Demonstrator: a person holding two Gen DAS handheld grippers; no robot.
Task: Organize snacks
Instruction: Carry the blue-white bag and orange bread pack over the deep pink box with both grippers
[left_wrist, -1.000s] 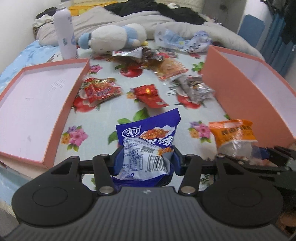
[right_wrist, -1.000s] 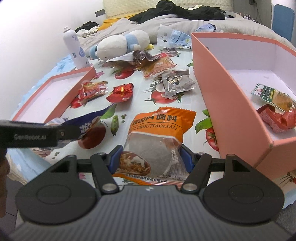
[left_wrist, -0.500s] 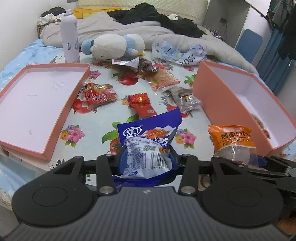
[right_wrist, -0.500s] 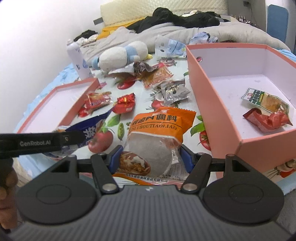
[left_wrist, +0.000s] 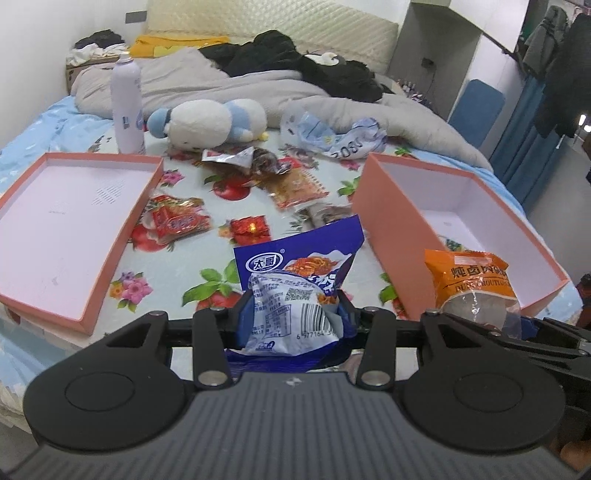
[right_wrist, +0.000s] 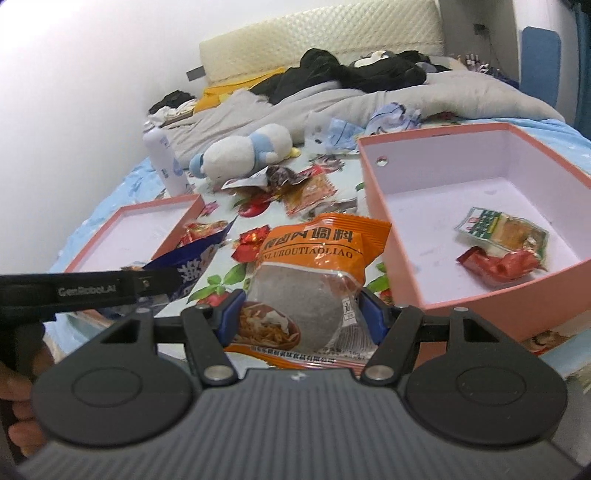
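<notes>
Both grippers loaded, held above the bed.
Left gripper (left_wrist: 293, 314) clamps blue packet (left_wrist: 295, 273), right gripper (right_wrist: 301, 317) clamps orange packet (right_wrist: 317, 273); both packets' long axes point toward the headboard edge.

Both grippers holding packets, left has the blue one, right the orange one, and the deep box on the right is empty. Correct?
Not quite. The deep box isn't empty: the right wrist view shows a green-labelled packet and a red wrapper in it. Rest holds: left gripper on the blue packet, right gripper on the orange packet.
</notes>
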